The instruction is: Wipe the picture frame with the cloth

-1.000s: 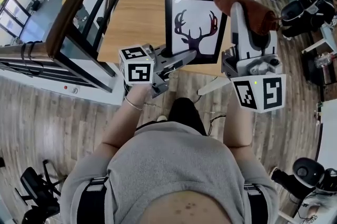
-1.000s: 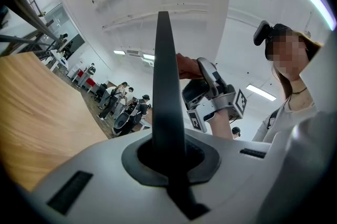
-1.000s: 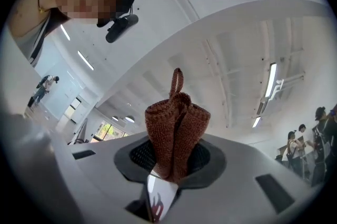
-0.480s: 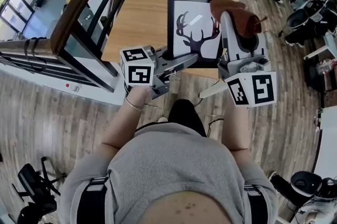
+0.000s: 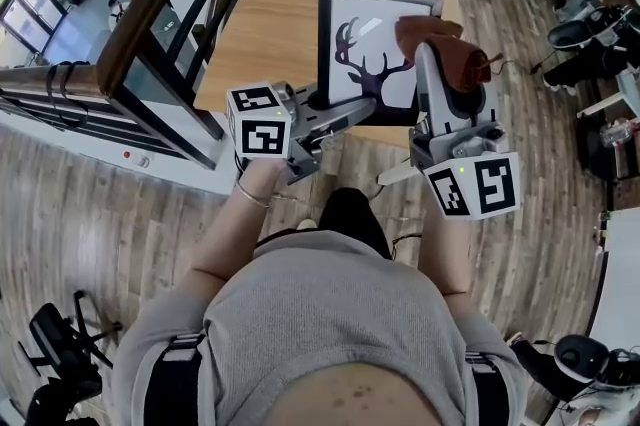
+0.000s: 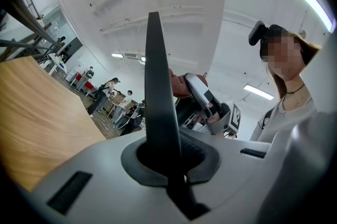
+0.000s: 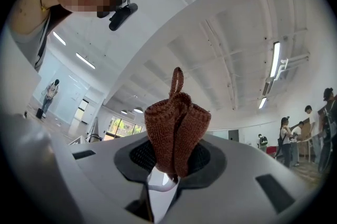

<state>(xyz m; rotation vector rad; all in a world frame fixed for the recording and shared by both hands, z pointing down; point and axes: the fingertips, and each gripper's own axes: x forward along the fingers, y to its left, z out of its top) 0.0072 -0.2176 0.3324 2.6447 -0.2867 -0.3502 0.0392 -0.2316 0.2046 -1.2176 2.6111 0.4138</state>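
One picture frame (image 5: 378,49): black rim, white print of a stag's antlered head. It stands roughly upright at the near edge of the wooden table (image 5: 290,4), at 12 o'clock from the person, with its face turned toward them. Whether its lower edge rests on the table cannot be told.

- Handling, as judged: stiff and light, probably glazed, so fragile and slick on the face. It is best taken by the rim, never by the pane, and a one-corner grip may let it swing under wiping pressure.
- Hold: the left gripper (image 5: 335,109) is clamped on the rim at the frame's 7 o'clock corner. In the left gripper view the rim (image 6: 158,112) runs edge-on between jaws that are nearly together.

One cloth (image 5: 470,64), rust-brown knit with a small loop at its top.

- Handling, as judged: soft, limp and light, with enough grip in the weave to wipe without scratching.
- Hold: the right gripper (image 5: 432,49) pinches a bunched fold, and its own view shows the cloth (image 7: 176,133) standing out of the closed jaws.
- Place: over the frame's face at about 2 o'clock; contact with the face cannot be confirmed.
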